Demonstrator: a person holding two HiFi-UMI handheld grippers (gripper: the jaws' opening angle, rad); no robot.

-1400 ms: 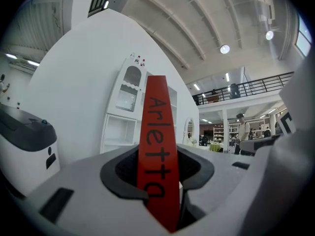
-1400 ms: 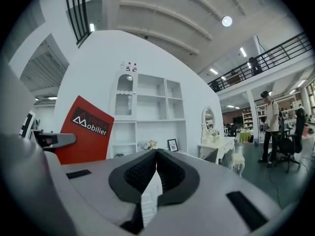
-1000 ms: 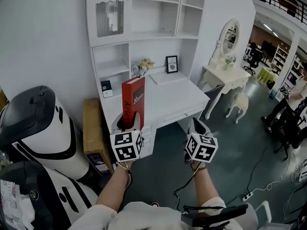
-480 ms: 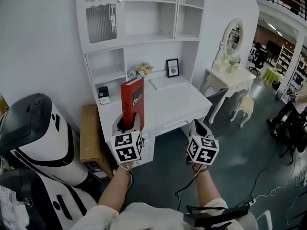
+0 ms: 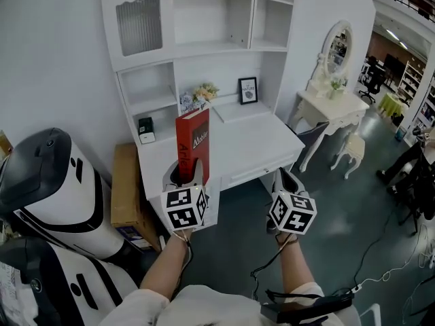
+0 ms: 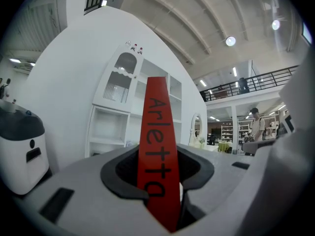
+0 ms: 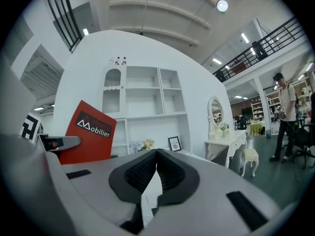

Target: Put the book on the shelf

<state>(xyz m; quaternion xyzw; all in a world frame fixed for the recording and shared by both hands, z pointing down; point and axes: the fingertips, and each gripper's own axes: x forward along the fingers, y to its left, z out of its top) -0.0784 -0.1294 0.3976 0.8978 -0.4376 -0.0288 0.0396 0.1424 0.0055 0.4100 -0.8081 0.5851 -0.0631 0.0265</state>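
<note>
A red book (image 5: 192,145) stands upright in my left gripper (image 5: 185,172), which is shut on its lower end, in front of the white desk (image 5: 251,145). In the left gripper view the book's spine (image 6: 157,141) runs up between the two pads. The white shelf unit (image 5: 197,46) rises behind the desk, with open compartments above and to the left. My right gripper (image 5: 282,180) hangs beside the left one, over the floor by the desk's front edge. Its pads (image 7: 147,166) meet with nothing between them. The book's cover (image 7: 91,134) shows at the left of the right gripper view.
On the desk's back stand flowers (image 5: 200,94) and a framed picture (image 5: 248,90); a small dark item (image 5: 145,128) sits on a low shelf. A large white-and-black machine (image 5: 47,182) and a cardboard box (image 5: 126,189) stand left. A vanity table (image 5: 333,104) and stool (image 5: 355,151) stand right.
The desk and shelf have shifted slightly in the head view and look a little nearer. Both grippers sit a bit lower in the picture. The book stays upright in the left gripper.
</note>
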